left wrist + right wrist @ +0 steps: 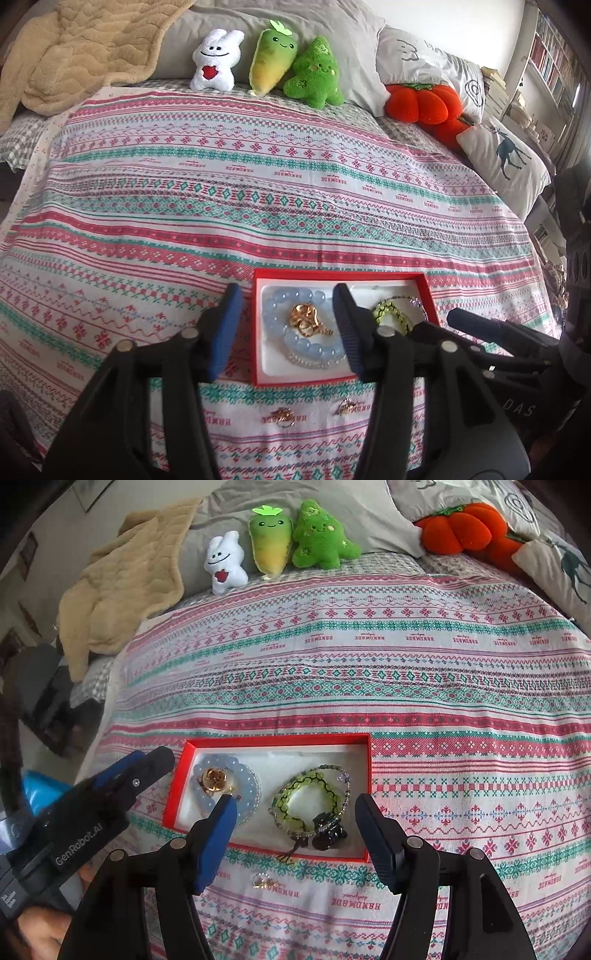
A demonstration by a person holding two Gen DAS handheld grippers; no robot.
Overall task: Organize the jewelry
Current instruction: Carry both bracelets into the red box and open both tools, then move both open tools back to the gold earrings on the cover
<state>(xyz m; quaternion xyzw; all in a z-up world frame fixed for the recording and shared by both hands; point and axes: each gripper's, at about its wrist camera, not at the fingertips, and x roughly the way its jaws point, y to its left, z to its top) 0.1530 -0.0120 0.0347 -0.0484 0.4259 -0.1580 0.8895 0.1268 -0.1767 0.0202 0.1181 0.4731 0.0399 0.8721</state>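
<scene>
Jewelry mostly sits in the red box (341,275) on the bedspread (258,184): a blue bead bracelet (280,306) with a gold piece (308,319) on it at the box's 9 o'clock, a green bracelet (308,794) and dark clip (328,836) toward its 3 o'clock, grouped, we judge, to keep like with like. Our left gripper (288,328) hovers over the blue bracelet, jaws apart and holding nothing, and our right gripper (295,834) hangs wide and empty over the green one. Two gold earrings (282,415) lie outside at the box's 6 o'clock, which we take as next.
</scene>
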